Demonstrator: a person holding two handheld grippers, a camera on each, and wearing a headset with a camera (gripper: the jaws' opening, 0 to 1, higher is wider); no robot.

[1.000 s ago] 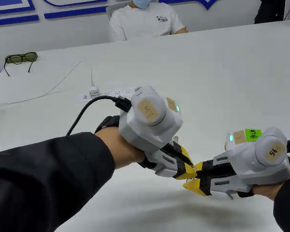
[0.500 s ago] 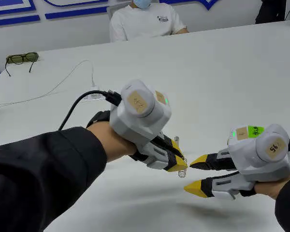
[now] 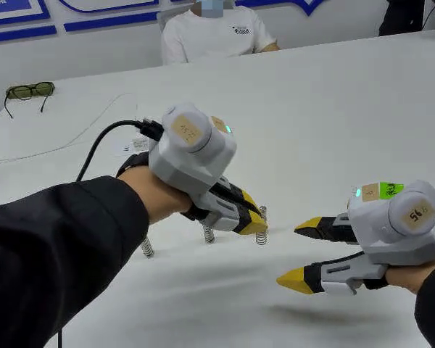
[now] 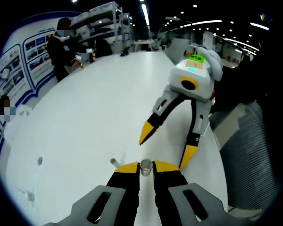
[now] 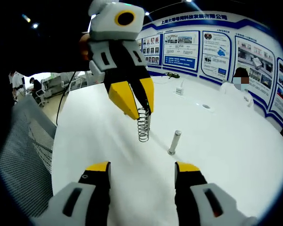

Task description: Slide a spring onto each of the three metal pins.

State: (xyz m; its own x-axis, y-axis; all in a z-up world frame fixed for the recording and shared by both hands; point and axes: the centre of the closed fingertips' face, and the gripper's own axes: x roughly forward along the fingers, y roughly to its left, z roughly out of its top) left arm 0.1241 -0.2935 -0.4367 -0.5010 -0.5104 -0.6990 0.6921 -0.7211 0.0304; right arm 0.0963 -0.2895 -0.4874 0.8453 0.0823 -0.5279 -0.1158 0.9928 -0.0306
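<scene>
The white table (image 3: pixel 333 116) stretches to a seated person (image 3: pixel 214 32) at 12 o'clock, with glasses (image 3: pixel 30 89) lying at 10 o'clock. Blue-and-white boards (image 5: pixel 217 47) line the wall. The left gripper (image 3: pixel 254 225) is clamped on the top of a spring (image 5: pixel 143 125) standing on the table, with a bare pin (image 5: pixel 173 142) just beside it. The right gripper (image 3: pixel 299 254) is at 4 o'clock, jaws wide apart and holding nothing. A second spring (image 3: pixel 209 233) and a third spring (image 3: pixel 146 246) stand toward 9 o'clock.

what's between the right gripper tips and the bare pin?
Nothing: in the right gripper view, bare white table separates the right gripper from the bare pin. The spring in the left gripper hangs beside it.
</scene>
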